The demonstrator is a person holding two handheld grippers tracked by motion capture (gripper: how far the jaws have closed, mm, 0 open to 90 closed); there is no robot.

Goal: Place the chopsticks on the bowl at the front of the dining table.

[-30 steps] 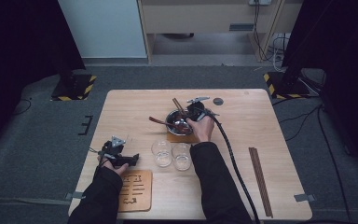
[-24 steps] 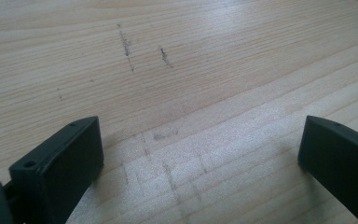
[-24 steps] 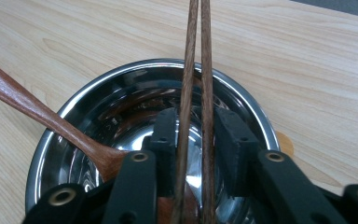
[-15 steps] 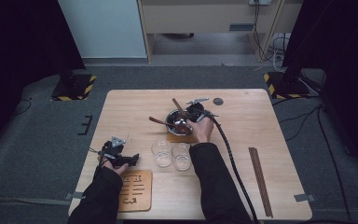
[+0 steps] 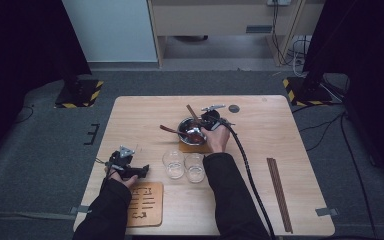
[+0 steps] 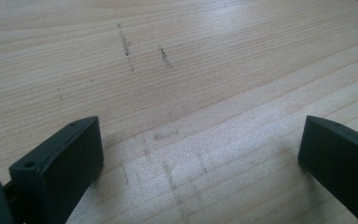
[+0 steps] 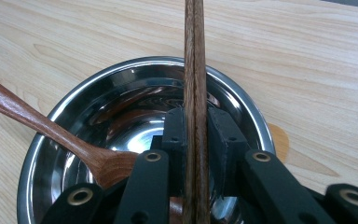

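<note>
Chopsticks (image 7: 195,70), two, in right tongs (image 7: 196,140)

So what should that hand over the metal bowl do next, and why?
Probably open the jaws and back away. The right gripper is clamped on a pair of chopsticks whose far end leans out over the bowl's rim, beside the wooden spoon, so they look placed. The left gripper sits open over bare table.

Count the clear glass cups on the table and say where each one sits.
2. The left glass cup and the right glass cup stand side by side just in front of the metal bowl, near the person's right forearm.
</note>
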